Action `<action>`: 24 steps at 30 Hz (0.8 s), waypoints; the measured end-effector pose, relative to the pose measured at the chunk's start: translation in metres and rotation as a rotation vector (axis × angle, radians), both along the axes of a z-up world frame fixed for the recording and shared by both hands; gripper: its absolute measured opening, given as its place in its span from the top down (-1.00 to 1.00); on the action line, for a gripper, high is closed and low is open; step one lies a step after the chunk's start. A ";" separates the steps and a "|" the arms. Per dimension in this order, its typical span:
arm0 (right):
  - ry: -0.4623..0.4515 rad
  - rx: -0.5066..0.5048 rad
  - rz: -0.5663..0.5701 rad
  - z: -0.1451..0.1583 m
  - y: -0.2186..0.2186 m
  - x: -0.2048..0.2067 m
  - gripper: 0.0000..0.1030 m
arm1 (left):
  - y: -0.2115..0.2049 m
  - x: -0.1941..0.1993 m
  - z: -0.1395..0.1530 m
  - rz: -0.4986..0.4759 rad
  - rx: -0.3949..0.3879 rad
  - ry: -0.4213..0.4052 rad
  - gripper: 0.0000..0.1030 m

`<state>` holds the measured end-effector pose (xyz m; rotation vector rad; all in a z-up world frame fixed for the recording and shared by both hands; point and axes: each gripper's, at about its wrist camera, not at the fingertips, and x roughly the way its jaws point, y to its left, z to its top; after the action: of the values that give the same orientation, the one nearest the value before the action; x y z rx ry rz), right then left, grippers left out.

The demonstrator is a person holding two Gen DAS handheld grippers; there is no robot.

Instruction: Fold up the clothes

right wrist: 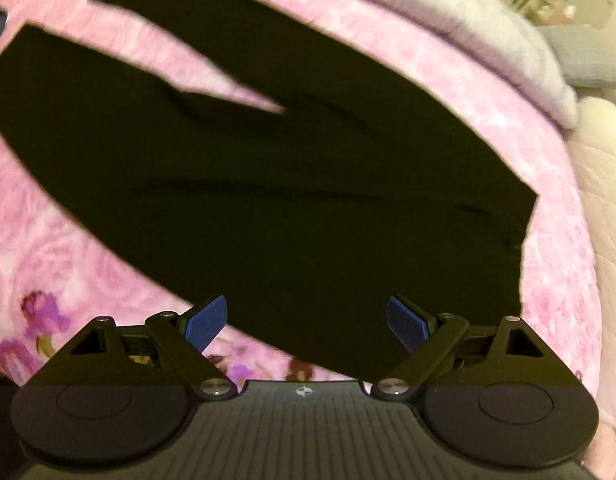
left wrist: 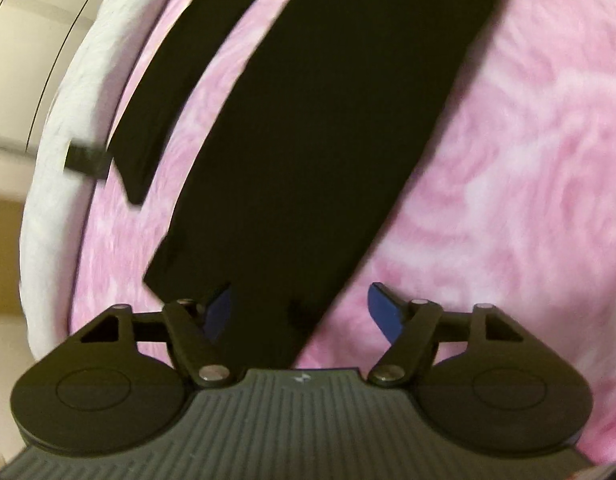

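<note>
A pair of black trousers (left wrist: 315, 128) lies flat on a pink flowered bedspread (left wrist: 507, 160), its two legs spread apart. In the left wrist view my left gripper (left wrist: 300, 312) hangs open over the hem end of the nearer leg, blue pads (left wrist: 383, 310) wide apart, nothing between them. In the right wrist view the trousers (right wrist: 288, 200) fill the middle, waist end toward the right. My right gripper (right wrist: 306, 324) is open above the trousers' near edge, gripping nothing.
A white blanket edge (left wrist: 56, 184) rims the bedspread on the left, with a pale wall beyond. In the right wrist view a folded lilac blanket (right wrist: 507, 40) and a cream quilt (right wrist: 603, 200) lie at the right. Purple flower prints (right wrist: 40, 312) mark the near bedspread.
</note>
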<state>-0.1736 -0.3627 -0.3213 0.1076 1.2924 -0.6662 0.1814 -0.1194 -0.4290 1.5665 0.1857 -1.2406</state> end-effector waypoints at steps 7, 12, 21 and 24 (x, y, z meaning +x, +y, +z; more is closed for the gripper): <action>-0.002 -0.009 0.094 -0.009 0.011 0.044 -0.73 | 0.007 0.033 -0.022 -0.126 0.015 -0.071 0.18; 0.048 -0.066 0.127 -0.027 0.012 0.048 -0.73 | 0.007 0.034 -0.026 -0.119 0.042 -0.083 0.61; 0.187 -0.191 0.158 -0.068 0.001 -0.034 -0.57 | -0.011 0.033 -0.013 0.095 0.053 0.035 0.92; 0.242 -0.232 0.195 -0.082 -0.013 -0.071 -0.51 | -0.021 0.031 -0.010 0.179 0.054 0.051 0.92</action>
<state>-0.2450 -0.3756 -0.4031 -0.2939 1.4248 -0.6701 0.2126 -0.1400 -0.4391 1.5300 0.3871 -1.1436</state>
